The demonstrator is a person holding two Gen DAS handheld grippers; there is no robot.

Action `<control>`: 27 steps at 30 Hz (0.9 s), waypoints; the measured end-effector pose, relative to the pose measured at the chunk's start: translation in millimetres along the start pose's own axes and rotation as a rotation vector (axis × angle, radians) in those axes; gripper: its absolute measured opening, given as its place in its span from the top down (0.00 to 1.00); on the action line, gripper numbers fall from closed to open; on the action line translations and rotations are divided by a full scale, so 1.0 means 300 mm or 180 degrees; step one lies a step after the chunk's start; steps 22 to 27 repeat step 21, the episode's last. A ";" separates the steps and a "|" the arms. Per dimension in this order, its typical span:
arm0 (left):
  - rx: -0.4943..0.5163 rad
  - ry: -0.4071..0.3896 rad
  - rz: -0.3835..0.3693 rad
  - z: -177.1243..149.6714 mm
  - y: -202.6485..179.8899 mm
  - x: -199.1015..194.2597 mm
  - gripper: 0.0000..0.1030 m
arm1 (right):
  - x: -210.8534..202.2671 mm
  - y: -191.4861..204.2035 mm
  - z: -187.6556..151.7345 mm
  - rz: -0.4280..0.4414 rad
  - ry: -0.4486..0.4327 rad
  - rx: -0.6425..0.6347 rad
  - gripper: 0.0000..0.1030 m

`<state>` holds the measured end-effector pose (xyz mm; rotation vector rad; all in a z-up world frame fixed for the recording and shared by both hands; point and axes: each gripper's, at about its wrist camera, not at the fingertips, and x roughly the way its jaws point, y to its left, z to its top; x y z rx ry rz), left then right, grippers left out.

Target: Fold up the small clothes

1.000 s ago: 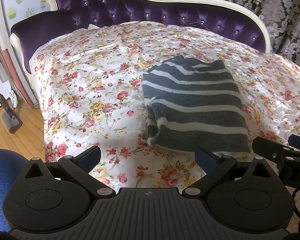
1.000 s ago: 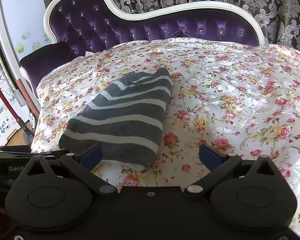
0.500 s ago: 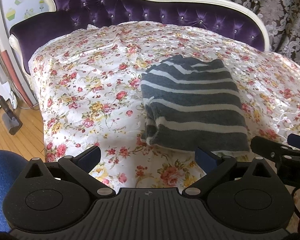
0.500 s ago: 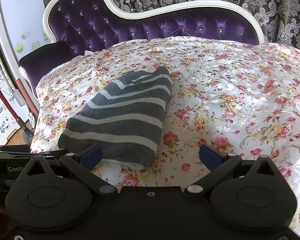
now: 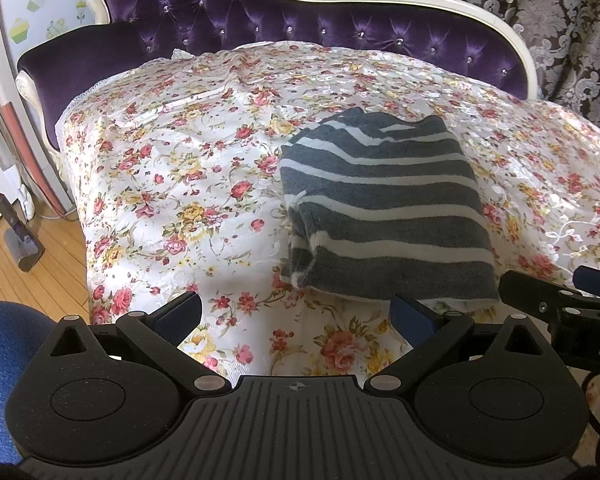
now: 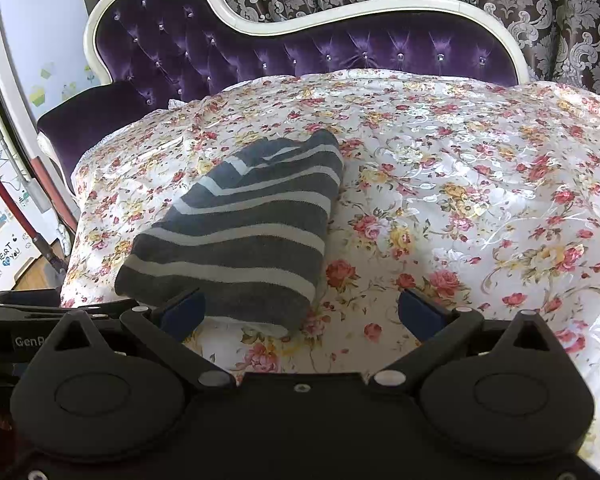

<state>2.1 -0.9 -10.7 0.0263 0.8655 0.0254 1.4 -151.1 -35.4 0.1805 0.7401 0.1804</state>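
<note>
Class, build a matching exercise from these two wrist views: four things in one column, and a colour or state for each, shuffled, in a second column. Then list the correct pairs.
Things
1. folded garment
2. bedspread
3. headboard
4. left gripper

Descriptions
A. tufted purple with a white frame
B. open, holding nothing
C. grey with white stripes
D. white with red and yellow flowers

Pairs: 1-C, 2-D, 3-A, 4-B
</note>
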 end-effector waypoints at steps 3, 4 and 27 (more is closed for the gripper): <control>0.0008 0.0005 -0.0003 0.000 0.002 0.001 0.01 | 0.003 -0.001 -0.002 0.0002 0.0009 0.0010 0.01; 0.0005 0.0004 -0.0002 0.000 0.001 0.001 0.01 | 0.004 -0.001 -0.002 0.0002 0.0012 0.0012 0.01; 0.0011 0.0005 -0.0008 0.001 0.000 0.001 0.01 | 0.006 0.000 -0.003 0.0005 0.0025 0.0029 0.01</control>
